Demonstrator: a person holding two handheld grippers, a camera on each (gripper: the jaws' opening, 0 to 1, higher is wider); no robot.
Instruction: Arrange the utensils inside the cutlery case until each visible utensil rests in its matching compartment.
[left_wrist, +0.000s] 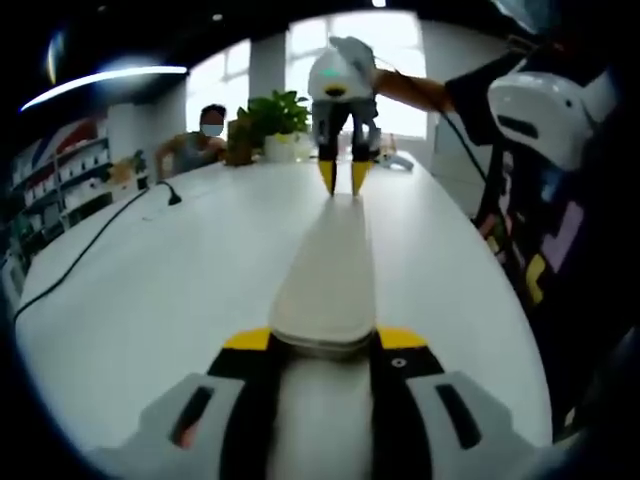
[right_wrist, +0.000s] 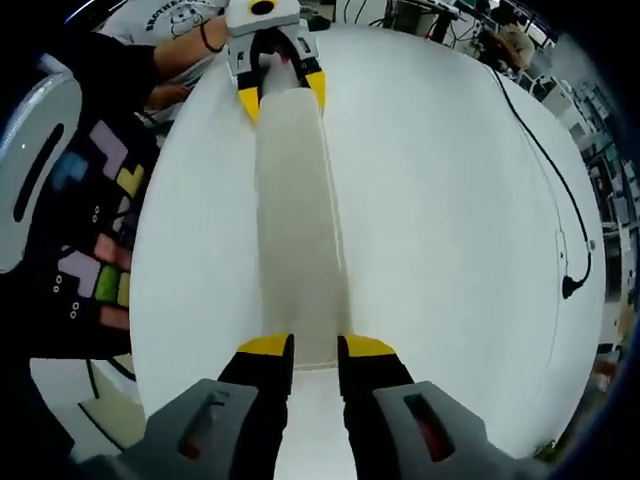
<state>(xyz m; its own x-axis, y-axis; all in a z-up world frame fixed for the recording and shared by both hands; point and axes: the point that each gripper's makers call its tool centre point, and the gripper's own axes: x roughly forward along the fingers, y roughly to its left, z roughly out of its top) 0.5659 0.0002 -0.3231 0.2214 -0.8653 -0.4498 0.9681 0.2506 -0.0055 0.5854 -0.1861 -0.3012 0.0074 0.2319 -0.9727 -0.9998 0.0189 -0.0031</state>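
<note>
A long white cutlery case (left_wrist: 330, 270) stretches between my two grippers, closed side up. In the left gripper view my left gripper (left_wrist: 325, 340) is shut on its wide near end, yellow tips on either side. At the far end the right gripper (left_wrist: 340, 178) pinches the case's narrow tip. In the right gripper view the same case (right_wrist: 295, 200) runs away from my right gripper (right_wrist: 315, 348), which is shut on its near end, toward the left gripper (right_wrist: 281, 92) clamped on the far end. I cannot tell whether the case touches the table.
A long white table (left_wrist: 160, 280) lies under the case. A black cable (left_wrist: 95, 235) crosses its left side in the left gripper view. A potted plant (left_wrist: 275, 120) and a seated person (left_wrist: 200, 140) are at the far end. The holder's patterned sleeve (right_wrist: 95, 230) is close beside the table.
</note>
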